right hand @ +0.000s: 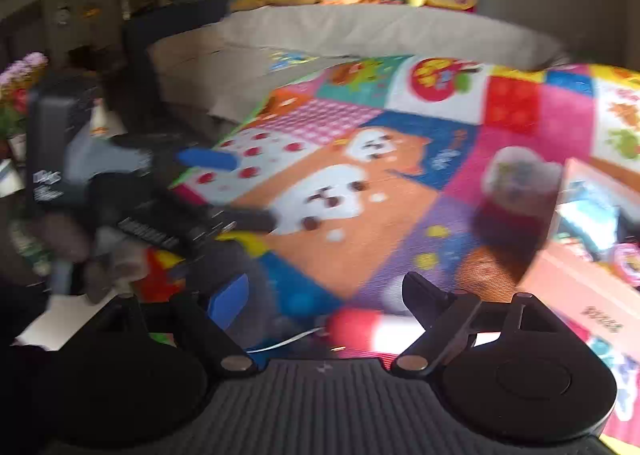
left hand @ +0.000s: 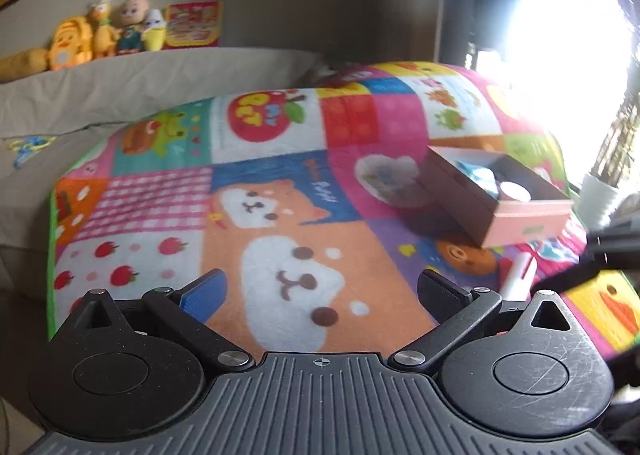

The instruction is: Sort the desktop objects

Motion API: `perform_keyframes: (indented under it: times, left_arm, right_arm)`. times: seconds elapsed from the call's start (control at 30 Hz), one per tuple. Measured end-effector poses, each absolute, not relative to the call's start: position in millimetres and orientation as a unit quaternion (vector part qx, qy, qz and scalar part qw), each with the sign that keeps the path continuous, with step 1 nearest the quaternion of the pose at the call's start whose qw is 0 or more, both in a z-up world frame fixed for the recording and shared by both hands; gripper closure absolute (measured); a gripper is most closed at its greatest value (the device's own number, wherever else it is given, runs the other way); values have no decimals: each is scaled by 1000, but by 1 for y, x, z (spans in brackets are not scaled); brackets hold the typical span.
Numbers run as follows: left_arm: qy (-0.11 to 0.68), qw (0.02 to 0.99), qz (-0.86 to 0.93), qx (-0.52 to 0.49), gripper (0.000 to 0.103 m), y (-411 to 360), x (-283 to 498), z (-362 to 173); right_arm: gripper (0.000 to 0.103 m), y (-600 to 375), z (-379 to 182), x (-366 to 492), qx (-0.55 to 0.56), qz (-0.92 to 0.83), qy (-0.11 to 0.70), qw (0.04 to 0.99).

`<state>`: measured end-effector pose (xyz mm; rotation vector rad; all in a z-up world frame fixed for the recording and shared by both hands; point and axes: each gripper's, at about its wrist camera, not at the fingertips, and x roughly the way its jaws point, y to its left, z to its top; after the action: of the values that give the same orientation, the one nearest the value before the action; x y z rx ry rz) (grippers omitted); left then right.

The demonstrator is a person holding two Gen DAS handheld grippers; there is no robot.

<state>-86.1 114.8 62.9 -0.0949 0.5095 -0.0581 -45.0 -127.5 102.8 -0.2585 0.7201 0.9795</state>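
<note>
- Judging by what already sits in the box (left hand: 520, 215), sorting looks partly done: a blue-white item (left hand: 482, 177) and a round white one (left hand: 515, 191) lie inside it in the left wrist view; what they are is too blurred to tell.
- The box stands open on the patchwork blanket (left hand: 280, 191), right of centre; in the right wrist view its pink wall (right hand: 576, 295) fills the right edge, with something pink and round (right hand: 632, 263) inside.
- Still loose: a white pen-like stick (left hand: 518, 275) lies on the blanket just in front of the box, outside it.
- Right wrist view shows a red-tipped white stick (right hand: 372, 329) low between the right gripper's (right hand: 316, 303) fingers; jaws spread wide, pads off it. Likely the same stick, but blur leaves that open.
- Whether it lies on the blanket or hangs in mid-air cannot be told.
- Left gripper (left hand: 320, 291) is spread full wide over the orange bear patch, nothing between its fingers.
- The rest of the blanket in view carries no other loose item, so little seems left: that stick, plus anything hidden behind the gripper bodies.
- Plush toys (left hand: 100, 35) on the grey ledge behind look like decor, not part of the sort.
- Next likely need: get the stick into the box.
</note>
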Motion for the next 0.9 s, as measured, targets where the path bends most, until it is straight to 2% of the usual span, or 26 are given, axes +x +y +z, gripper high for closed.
perform_keyframes:
  times: [0.1, 0.23, 0.27, 0.3, 0.37, 0.57, 0.67, 0.9]
  left_arm:
    - [243, 967, 16, -78, 0, 132, -90, 68]
    - [248, 965, 56, -69, 0, 145, -98, 68]
    - [250, 964, 60, -66, 0, 147, -99, 68]
    - [252, 964, 62, -64, 0, 148, -99, 67]
    - [255, 963, 61, -62, 0, 151, -99, 65]
    - [256, 962, 55, -72, 0, 154, -100, 59]
    - [263, 960, 54, -76, 0, 155, -98, 54]
    - [278, 958, 20, -68, 0, 144, -95, 49]
  right_arm:
    - [16, -101, 96, -51, -138, 494, 359, 780]
    - [13, -60, 73, -57, -209, 498, 377, 752]
    - [16, -53, 69, -58, -225, 496, 379, 749]
    - [25, -46, 66, -61, -245, 492, 377, 745]
    - [30, -39, 68, -64, -271, 487, 362, 747]
    - [24, -41, 90, -32, -256, 410, 307, 820]
    - [24, -45, 93, -13, -262, 337, 277, 861]
    - [24, -53, 71, 32, -285, 229, 256, 895]
